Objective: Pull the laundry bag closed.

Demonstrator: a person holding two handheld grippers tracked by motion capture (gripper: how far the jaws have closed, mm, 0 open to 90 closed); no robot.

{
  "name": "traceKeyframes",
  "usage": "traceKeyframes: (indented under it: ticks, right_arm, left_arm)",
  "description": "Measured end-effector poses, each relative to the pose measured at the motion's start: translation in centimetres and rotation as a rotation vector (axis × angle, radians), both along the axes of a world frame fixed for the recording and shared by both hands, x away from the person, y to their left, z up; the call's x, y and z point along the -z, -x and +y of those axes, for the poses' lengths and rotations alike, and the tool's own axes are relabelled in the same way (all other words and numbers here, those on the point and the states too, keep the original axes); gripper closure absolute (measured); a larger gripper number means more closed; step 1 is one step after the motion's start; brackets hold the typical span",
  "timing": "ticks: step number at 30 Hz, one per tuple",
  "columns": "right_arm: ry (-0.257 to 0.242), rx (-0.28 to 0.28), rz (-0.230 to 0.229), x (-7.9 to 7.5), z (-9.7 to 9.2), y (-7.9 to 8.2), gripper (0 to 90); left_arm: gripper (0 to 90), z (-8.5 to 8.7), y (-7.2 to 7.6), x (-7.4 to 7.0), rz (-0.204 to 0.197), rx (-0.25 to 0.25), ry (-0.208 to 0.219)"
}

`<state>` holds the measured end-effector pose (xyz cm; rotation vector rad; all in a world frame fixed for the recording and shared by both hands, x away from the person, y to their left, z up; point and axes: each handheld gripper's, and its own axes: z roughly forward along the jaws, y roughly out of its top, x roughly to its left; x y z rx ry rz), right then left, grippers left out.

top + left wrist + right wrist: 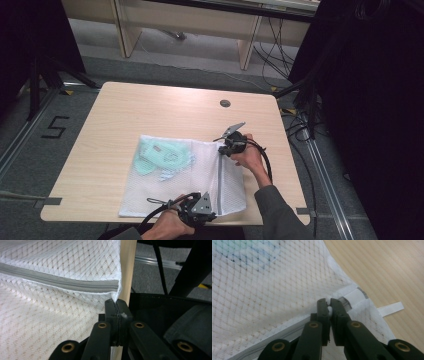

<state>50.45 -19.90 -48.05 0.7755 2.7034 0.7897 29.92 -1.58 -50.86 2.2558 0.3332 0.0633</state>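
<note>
A white mesh laundry bag (182,182) lies flat on the wooden table (150,107), with a pale green garment (160,155) inside its left half. A grey zipper (219,180) runs down the bag's right side. My left gripper (214,216) is at the table's near edge, shut on the bag's edge at the zipper's near end; the left gripper view has the pads (116,302) pinching the mesh bag (50,322) just below the zipper (57,281). My right gripper (221,148) is at the zipper's far end, shut on a small white zipper pull (328,308).
A white fabric loop (390,308) sticks out from the bag's far corner onto bare wood. A round cable grommet (225,103) sits near the table's far edge. Black cables (300,125) and stands crowd the floor on the right.
</note>
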Motion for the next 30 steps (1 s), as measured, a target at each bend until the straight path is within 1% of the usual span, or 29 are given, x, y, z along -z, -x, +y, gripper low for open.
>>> traceKeyframes:
  ticks: [1,2,4,6,7,8,10,11,12,13,14,15,16,17,18,19,20,21,22,23,24,25,27,29,30]
  right_arm:
    - [0.001,-0.009,-0.002,0.0,0.0,-0.1,86.7]
    - [0.002,0.006,0.020,0.0,0.1,0.0,86.6]
    - [0.009,0.016,0.020,0.0,0.1,0.0,86.7]
    - [0.008,0.005,0.014,-0.1,0.1,-0.2,86.7]
    - [0.003,0.003,0.005,0.0,0.1,-0.2,86.7]
    - [-0.002,0.021,0.001,0.0,0.1,-0.3,86.6]
    - [-0.006,0.017,0.009,0.1,0.1,-0.4,86.7]
    - [-0.005,0.009,0.001,0.1,0.0,-0.5,86.7]
    - [0.002,0.027,-0.005,0.0,-0.1,-0.5,86.7]
    - [0.002,0.027,-0.005,0.0,-0.1,-0.5,86.7]
    - [-0.013,0.027,-0.009,0.0,-0.2,-0.6,86.6]
    - [-0.015,0.039,-0.007,0.0,-0.2,-0.6,86.7]
    - [-0.023,0.036,-0.016,0.0,-0.3,-0.7,86.7]
    - [-0.021,0.052,-0.020,-0.1,-0.3,-0.7,86.7]
    - [-0.021,0.052,-0.020,-0.1,-0.3,-0.7,86.7]
    - [-0.021,0.043,-0.023,-0.1,-0.4,-0.8,86.7]
    - [-0.012,0.050,-0.023,-0.2,-0.5,-0.8,86.7]
    - [-0.012,0.050,-0.023,-0.2,-0.5,-0.8,86.7]
    - [-0.029,0.046,-0.036,0.0,-0.5,-1.0,86.7]
    - [-0.029,0.046,-0.036,0.0,-0.5,-1.0,86.7]
    - [-0.022,0.049,-0.047,0.0,-0.5,-1.0,86.7]
    - [-0.025,0.058,-0.033,0.0,-0.4,-1.0,86.7]
    - [-0.022,0.068,-0.032,0.1,-0.4,-1.0,86.7]
    - [-0.024,0.078,-0.023,0.0,-0.4,-1.0,86.7]
    - [-0.025,0.080,-0.025,0.0,-0.4,-1.0,86.7]
  left_arm:
    - [89.3,0.0,-0.1,0.0,-0.005,0.006,-0.006]
    - [89.3,0.1,-0.1,0.0,-0.005,0.010,-0.005]
    - [89.3,0.1,0.0,0.0,-0.008,0.002,-0.004]
    - [89.3,0.1,0.0,0.0,-0.002,0.006,-0.007]
    - [89.3,0.0,0.0,0.1,0.005,0.002,0.003]
    - [89.3,0.1,0.0,0.1,0.009,-0.002,0.005]
    - [89.3,0.1,0.0,0.1,0.011,-0.001,0.005]
    - [89.3,0.1,0.0,0.1,0.009,0.003,0.000]
    - [89.3,0.1,0.1,0.0,0.010,0.007,0.000]
    - [89.4,0.1,0.1,0.0,0.010,0.007,0.000]
    - [89.4,0.1,0.1,0.0,0.012,0.005,0.002]
    - [89.3,0.1,0.1,0.1,0.012,0.003,0.004]
    - [89.3,0.0,0.1,0.1,0.012,0.004,0.007]
    - [89.3,0.0,0.1,0.1,0.012,0.003,0.007]
    - [89.3,0.1,0.1,0.1,0.017,0.005,0.004]
    - [89.3,0.1,0.1,0.0,0.011,0.003,0.003]
    - [89.3,0.2,0.0,0.0,0.011,0.007,0.000]
    - [89.3,0.1,0.0,0.0,0.017,0.002,0.013]
    - [89.3,0.2,0.0,0.0,0.018,-0.002,0.011]
    - [89.3,0.2,0.0,0.0,0.018,-0.002,0.011]
    - [89.3,0.2,0.0,0.0,0.014,0.003,0.005]
    - [89.3,0.1,0.0,0.0,0.016,0.000,0.007]
    - [89.3,0.2,0.0,0.0,0.018,0.000,0.009]
    - [89.4,0.2,0.0,-0.1,0.010,0.008,0.005]
    - [89.4,0.3,0.0,-0.2,0.019,0.000,0.013]
